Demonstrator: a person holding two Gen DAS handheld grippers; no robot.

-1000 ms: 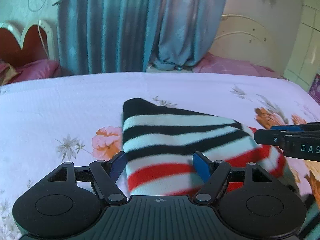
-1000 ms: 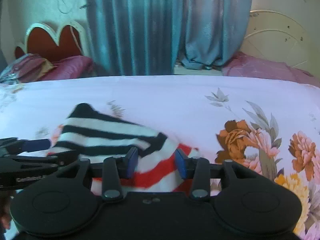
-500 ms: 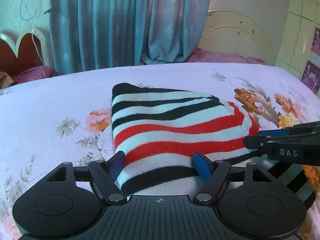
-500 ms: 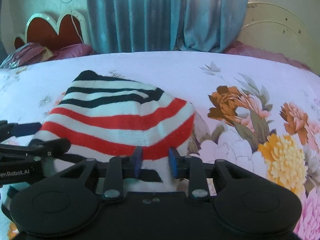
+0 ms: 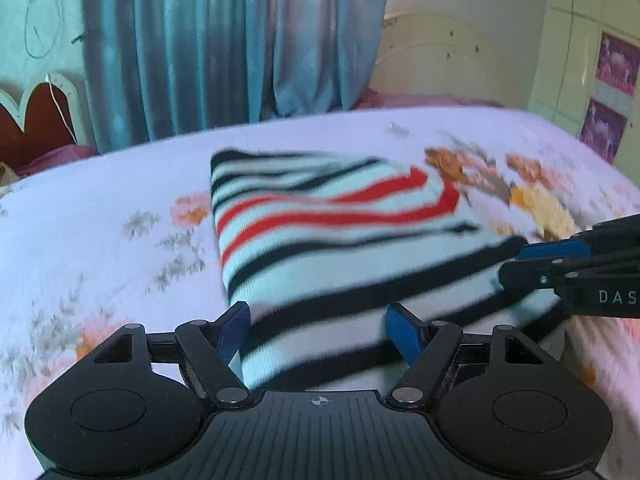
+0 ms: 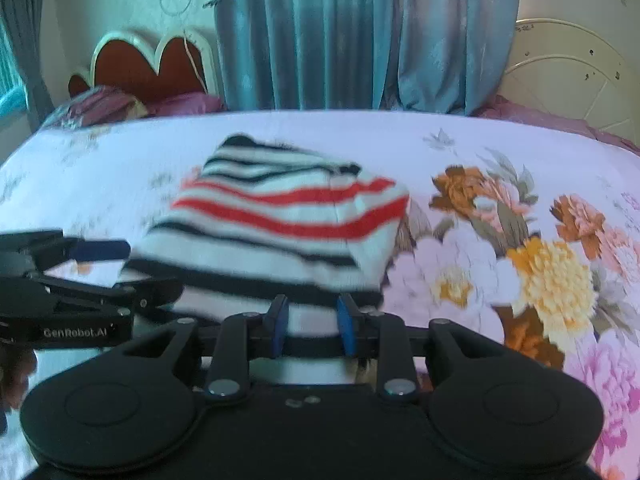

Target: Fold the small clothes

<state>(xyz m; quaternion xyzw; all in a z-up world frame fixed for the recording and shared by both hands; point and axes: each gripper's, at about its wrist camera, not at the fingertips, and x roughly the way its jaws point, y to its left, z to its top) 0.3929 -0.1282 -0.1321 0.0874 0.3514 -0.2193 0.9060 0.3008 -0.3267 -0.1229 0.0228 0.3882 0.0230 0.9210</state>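
Surface: a bed point(image 6: 280, 136) under a pale lilac sheet printed with flowers, the big orange, yellow and pink blooms lying to the right of the garment in the right wrist view.
Room: teal curtains point(image 6: 360, 32) hang behind the bed; a red scalloped headboard point(image 6: 152, 64) with a cream edge stands at the back left, a cream arched bed frame point(image 6: 568, 76) at the back right, and magenta bedding lies along the far edge.
Wall: pale tiles and two purple pictures point(image 5: 608, 96) at the far right of the left wrist view.
Garment: a striped knit point(image 5: 332, 240), white with black bands at the far and near ends and red bands across the middle (edges blurred), folded into a thick stack lying on the sheet, its near edge drawn up to both grippers.
Left gripper point(image 5: 320, 326): blue pads set wide, the near edge of the knit bunched between them and touching both, so it grasps the cloth.
Right gripper point(image 6: 312, 322): pads drawn close, clenched on a white fold of the same near edge.
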